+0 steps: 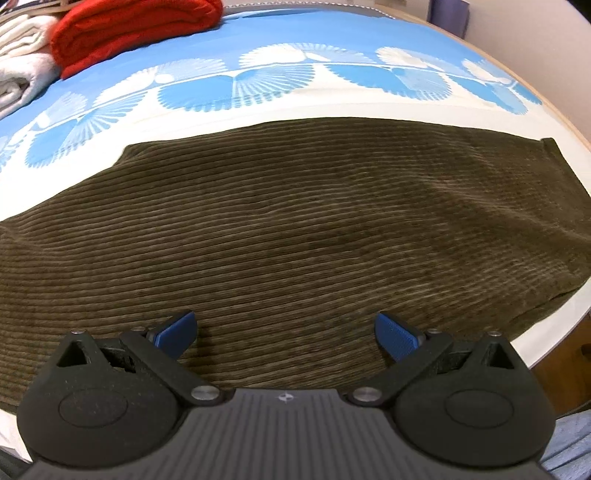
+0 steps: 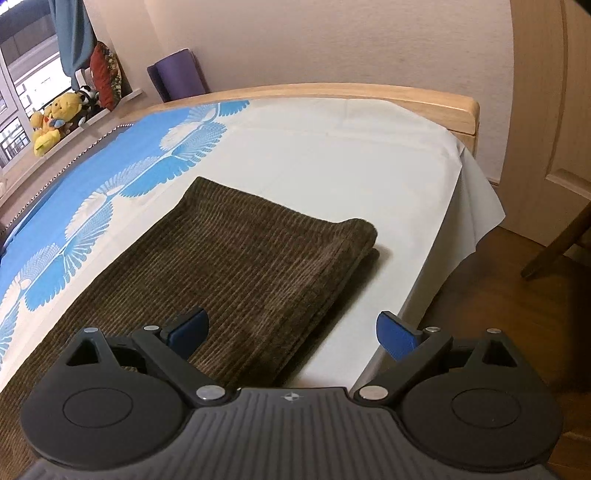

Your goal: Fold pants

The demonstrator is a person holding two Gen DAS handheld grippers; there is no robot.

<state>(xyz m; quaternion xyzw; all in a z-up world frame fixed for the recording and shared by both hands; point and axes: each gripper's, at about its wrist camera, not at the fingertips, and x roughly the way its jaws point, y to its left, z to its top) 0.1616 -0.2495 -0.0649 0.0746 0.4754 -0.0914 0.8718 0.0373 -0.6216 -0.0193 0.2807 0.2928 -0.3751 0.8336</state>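
The pants (image 1: pixel 295 221) lie flat on the bed (image 2: pixel 332 155), a long band of brown ribbed corduroy stretched across the white part of the sheet (image 2: pixel 369 177), close to the bed's near edge. At the far end in the right wrist view the cloth sits in two stacked layers with a rounded edge (image 2: pixel 364 236), so they look to be doubled leg on leg already (a judgement from that edge alone). Corduroy of this kind is likely soft, fairly thick and of middling weight; it should drape and sag when lifted rather than hold a shape, and its ribbed pile should give the blue pads a sure hold with little slipping. The best places to pinch appear to be the two corners of one short end, both layers together, so the upper layer does not slide off the lower one as the end is carried over.

The left gripper (image 1: pixel 284 332) hovers just over the middle of the cloth with its jaws spread wide and nothing between them. The right gripper (image 2: pixel 291 332) is likewise spread and empty, hanging over the pants' near long edge.

Much is cut off: neither view shows the other short end, and waistband and cuffs cannot be told apart. A red blanket (image 1: pixel 136 33) and white towels (image 1: pixel 22 66) sit well apart at the bed's far side.
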